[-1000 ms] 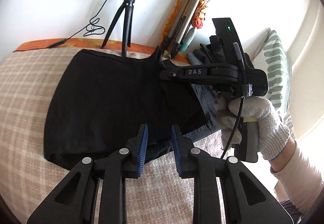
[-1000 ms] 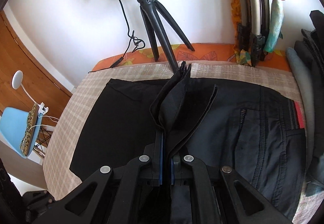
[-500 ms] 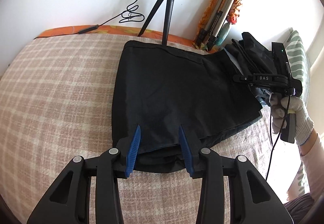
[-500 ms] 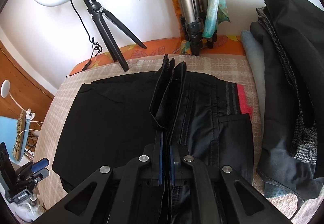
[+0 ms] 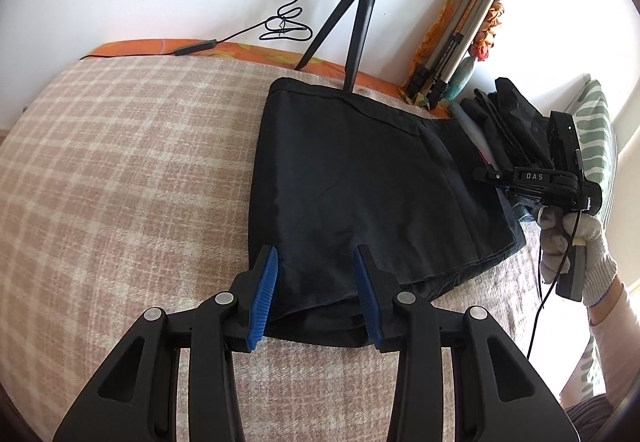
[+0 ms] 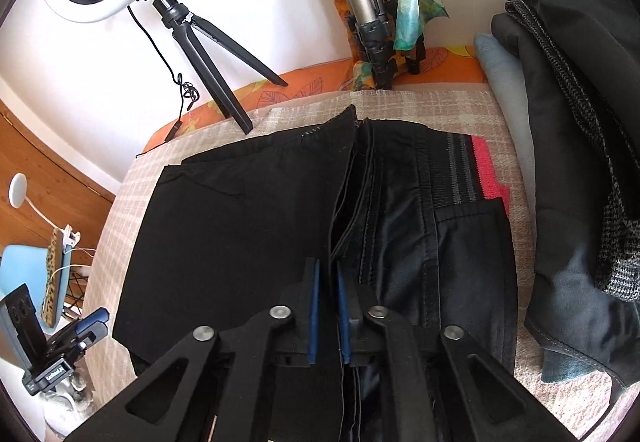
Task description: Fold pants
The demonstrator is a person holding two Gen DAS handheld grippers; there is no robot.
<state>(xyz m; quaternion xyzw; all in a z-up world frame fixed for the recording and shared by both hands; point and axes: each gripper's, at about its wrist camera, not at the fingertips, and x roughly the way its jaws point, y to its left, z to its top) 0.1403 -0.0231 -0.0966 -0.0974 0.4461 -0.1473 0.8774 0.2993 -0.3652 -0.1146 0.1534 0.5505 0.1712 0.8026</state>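
Beige-and-cream checked woven bedcover (image 5: pixel 120 178) across the lower frame, white wall behind, orange leaf-print strip along the far edge. On the bedcover, centre of the left wrist view, folded black fabric pants (image 5: pixel 360 182), lying flat; lower layers hidden, near edge partly covered by the tool. Left gripper (image 5: pixel 316 282), bottom centre, jaws just opened and standing apart, blue pads either side of the near pants edge, not pressing it. Right gripper (image 6: pixel 327 298), bottom centre of the right wrist view, jaws clenched on an upright fold of the pants (image 6: pixel 348 182); pinched cloth between the pads mostly hidden. Grey-and-pink striped elastic waistband (image 6: pixel 476 170) showing right of that fold. Black tripod with white ring light (image 5: pixel 360 14) at upper centre, ring cut off by the frame top. Folded silver tripod (image 5: pixel 456 42) against the wall, upper right. Pile of dark clothes (image 6: pixel 580 122) at right, extent cut off. White knitted glove (image 5: pixel 576 246) at far right, holding the right gripper's handle.
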